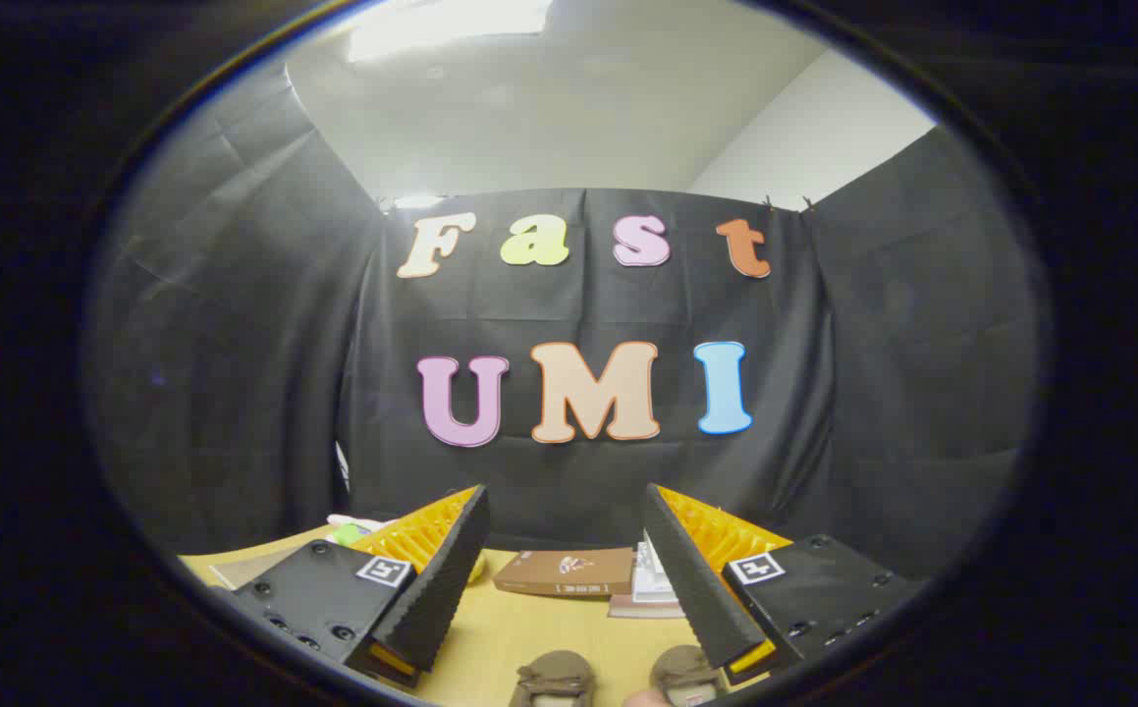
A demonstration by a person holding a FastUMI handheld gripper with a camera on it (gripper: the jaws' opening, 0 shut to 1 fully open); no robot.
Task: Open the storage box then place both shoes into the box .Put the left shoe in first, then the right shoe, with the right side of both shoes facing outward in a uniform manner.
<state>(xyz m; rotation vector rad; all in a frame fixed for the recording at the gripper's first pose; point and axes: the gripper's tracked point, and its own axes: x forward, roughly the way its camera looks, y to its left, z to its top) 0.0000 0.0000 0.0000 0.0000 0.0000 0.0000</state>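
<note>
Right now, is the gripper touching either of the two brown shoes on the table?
Apart. In the gripper view the open gripper has bare table between its fingers, and both shoes lie on the table below them, untouched.

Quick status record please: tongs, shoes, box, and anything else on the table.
tongs: open, holding nothing, raised above the table
shoes: two brown shoes side by side on the table, nearer than the fingertips
box: brown, flat, shut, on the table beyond the tongs
beside box: light booklets to its right
table: pale wood
task stage: box not yet opened
</note>
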